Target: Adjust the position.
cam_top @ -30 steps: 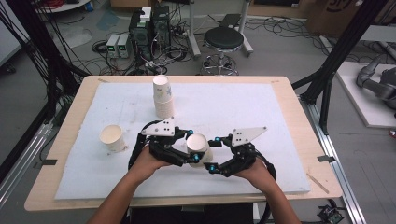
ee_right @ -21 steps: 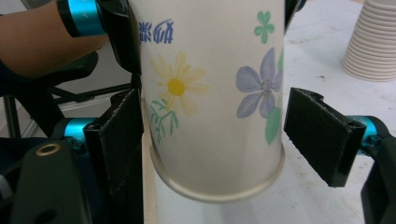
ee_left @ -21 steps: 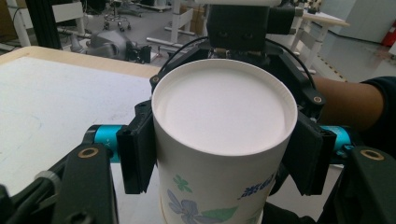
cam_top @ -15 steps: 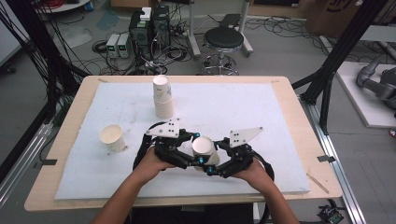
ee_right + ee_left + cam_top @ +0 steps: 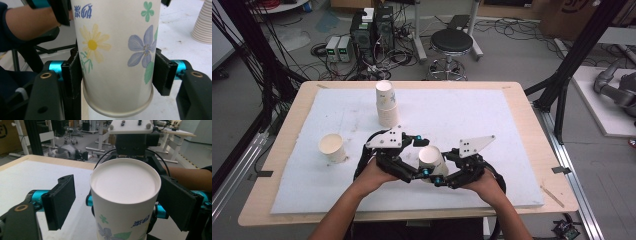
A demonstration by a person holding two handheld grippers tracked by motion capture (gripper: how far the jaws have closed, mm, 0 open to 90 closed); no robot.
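The right gripper (image 5: 117, 70) was clamped on the inverted paper cup (image 5: 116, 50) near its rim, steadying it between both hands. The left gripper (image 5: 117, 202) stood released, jaws straddling the cup without contact, apparently positioned for a handover.

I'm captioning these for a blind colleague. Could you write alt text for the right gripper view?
A white paper cup printed with yellow and purple flowers is clamped upside down near its rim between the right claw's two black jaws. A ribbed stack of white paper cups stands on the white table pad behind.
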